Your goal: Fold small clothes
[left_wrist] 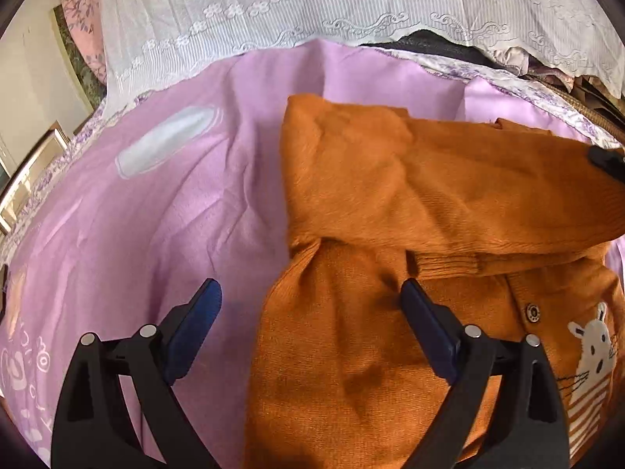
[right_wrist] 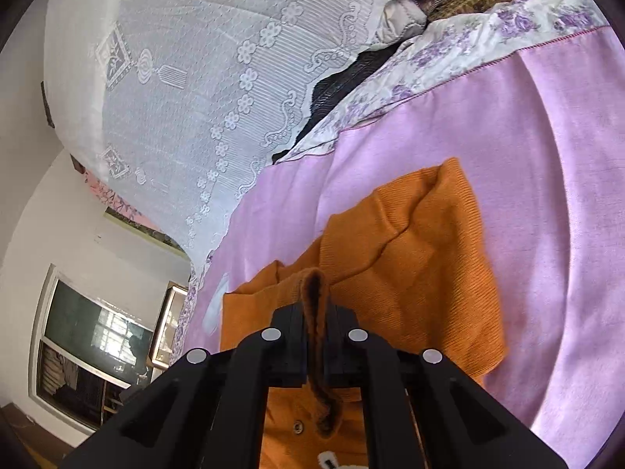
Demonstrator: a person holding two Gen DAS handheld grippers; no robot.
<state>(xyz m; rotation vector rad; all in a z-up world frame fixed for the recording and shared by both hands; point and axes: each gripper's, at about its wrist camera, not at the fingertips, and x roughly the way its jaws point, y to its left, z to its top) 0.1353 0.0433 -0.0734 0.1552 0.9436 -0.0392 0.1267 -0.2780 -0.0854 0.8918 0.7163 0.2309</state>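
Note:
A small orange knitted cardigan [left_wrist: 390,203] with a white rabbit patch [left_wrist: 595,344] and snap buttons lies on a pink bedsheet [left_wrist: 164,211]. One sleeve is folded across its chest. My left gripper [left_wrist: 312,312] is open just above the cardigan's left edge, holding nothing. My right gripper [right_wrist: 315,312] is shut on a fold of the cardigan's edge [right_wrist: 314,293] and lifts it; the rest of the cardigan [right_wrist: 410,273] lies flat beyond it. The right gripper's tip also shows in the left wrist view [left_wrist: 607,160] at the far right.
White lace fabric [left_wrist: 312,8] hangs along the far side of the bed. A floral border [right_wrist: 468,39] edges the sheet, with dark and mixed clothes [right_wrist: 343,74] piled behind. A window and wall [right_wrist: 86,336] are at the left.

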